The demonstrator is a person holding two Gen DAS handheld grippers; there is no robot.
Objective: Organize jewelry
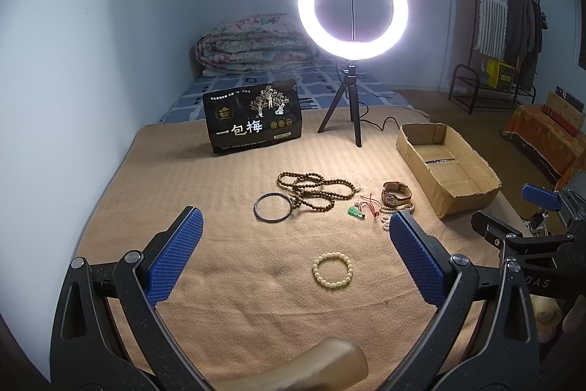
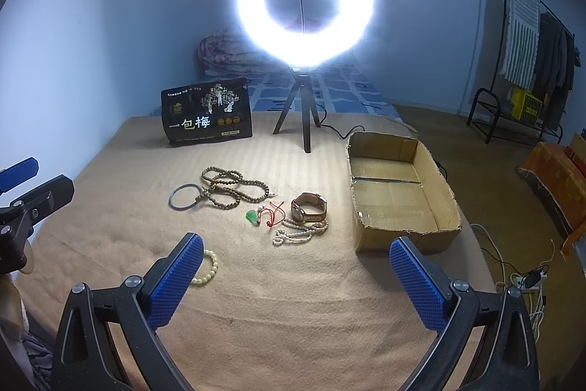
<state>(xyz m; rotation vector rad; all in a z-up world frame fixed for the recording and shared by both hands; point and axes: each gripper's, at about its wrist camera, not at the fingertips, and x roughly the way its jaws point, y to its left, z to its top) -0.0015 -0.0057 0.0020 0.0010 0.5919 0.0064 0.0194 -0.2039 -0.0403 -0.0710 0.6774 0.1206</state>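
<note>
Jewelry lies on the tan blanket: a cream bead bracelet sits between the spread fingers of the left gripper. The right gripper hovers, jaws apart and holding nothing, with the watch and cardboard box just ahead.

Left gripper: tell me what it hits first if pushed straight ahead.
Likely the cream bead bracelet, lying on the tan blanket centred between the open fingers of the left gripper. Beyond it lies the brown bead necklace. Depth is uncertain.
</note>
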